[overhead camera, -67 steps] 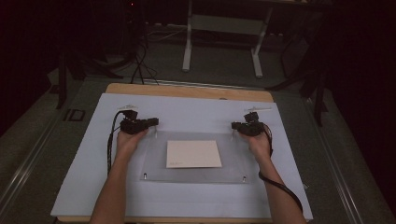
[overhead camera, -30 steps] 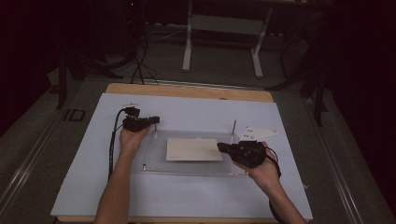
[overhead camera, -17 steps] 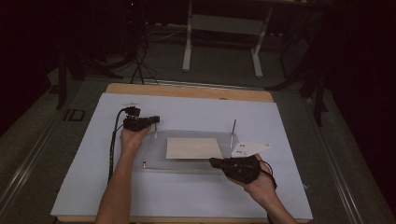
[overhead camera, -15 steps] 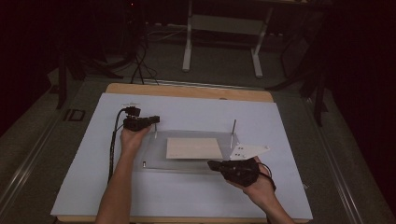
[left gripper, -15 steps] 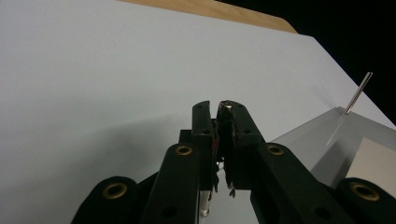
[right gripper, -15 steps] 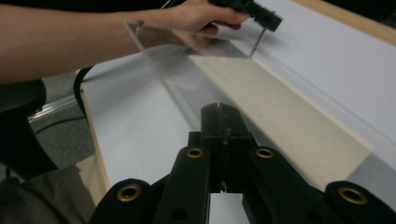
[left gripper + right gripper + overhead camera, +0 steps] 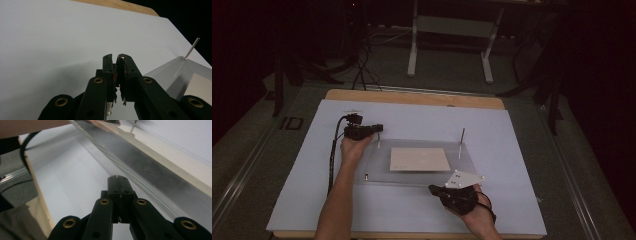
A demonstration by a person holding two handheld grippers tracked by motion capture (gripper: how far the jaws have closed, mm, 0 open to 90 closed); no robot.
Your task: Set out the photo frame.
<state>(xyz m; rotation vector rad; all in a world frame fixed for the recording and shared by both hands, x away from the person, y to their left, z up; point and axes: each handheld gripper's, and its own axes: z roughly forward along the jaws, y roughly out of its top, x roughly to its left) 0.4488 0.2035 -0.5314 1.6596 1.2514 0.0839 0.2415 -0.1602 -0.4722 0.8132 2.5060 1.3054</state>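
Wooden table (image 7: 412, 97), mostly covered by a large white sheet (image 7: 412, 210). On the sheet, centre, lies a clear acrylic plate (image 7: 372, 167) with a tan card (image 7: 419, 159) on top of it. Two thin metal pins stand upright at the plate's far corners — the right pin (image 7: 460, 142) free and well clear of both hands, the left pin (image 7: 378, 141) at the left gripper.

Left gripper (image 7: 374, 129) sits at the plate's far left corner, hand behind it. Its own view shows the jaws drawn together on something small and metallic, the pin top (image 7: 121, 56) peeking between the tips; likely the left pin, though the dim close-up makes that hard to confirm.

Right gripper (image 7: 435, 189) lies low at the plate's near edge, right of centre, grey three-cornered plate (image 7: 463, 179) on top. Jaws fully closed, nothing between them — tips just beside the acrylic edge (image 7: 130, 177), touching or not I cannot tell.
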